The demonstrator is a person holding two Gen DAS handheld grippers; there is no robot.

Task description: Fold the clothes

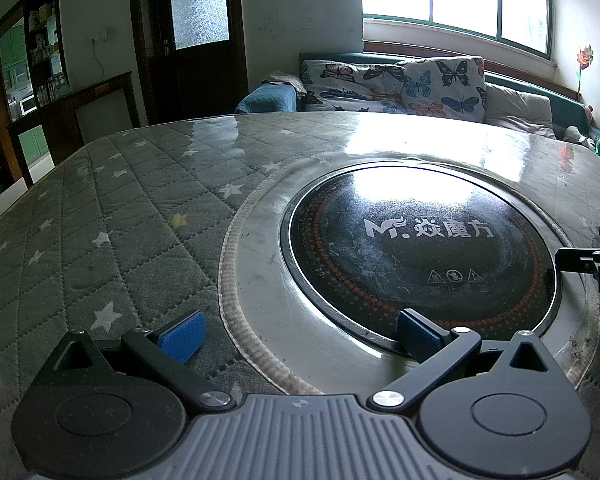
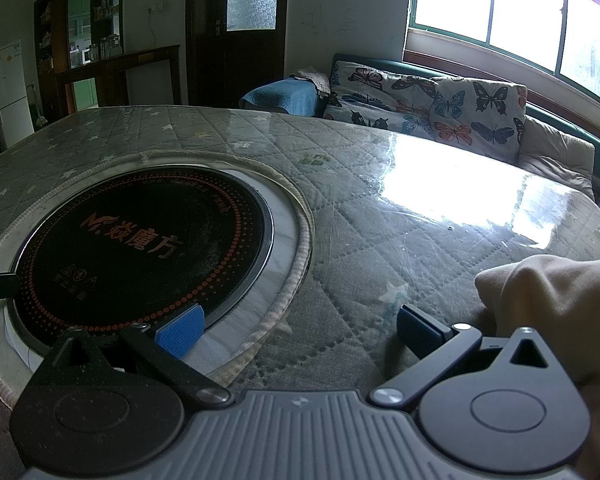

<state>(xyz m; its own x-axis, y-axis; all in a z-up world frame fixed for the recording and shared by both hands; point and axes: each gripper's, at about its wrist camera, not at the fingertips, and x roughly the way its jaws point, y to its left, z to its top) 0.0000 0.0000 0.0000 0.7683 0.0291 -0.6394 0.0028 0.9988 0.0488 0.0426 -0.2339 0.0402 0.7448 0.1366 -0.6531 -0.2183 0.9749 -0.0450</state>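
We see the beige garment (image 2: 556, 312) at lower right, just beside our right tool (image 2: 300, 326); both tools, left (image 1: 300, 330) included, gape empty.

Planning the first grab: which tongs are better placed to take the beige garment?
Right. The beige garment lies just beside the open right tongs; the open left tongs hang over the round cooktop, farther away.

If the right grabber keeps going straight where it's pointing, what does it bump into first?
Probably the quilted star table cover: the open right gripper tilts down at bare cover. The beige cloth lies off to its right, the round black cooktop to its left.
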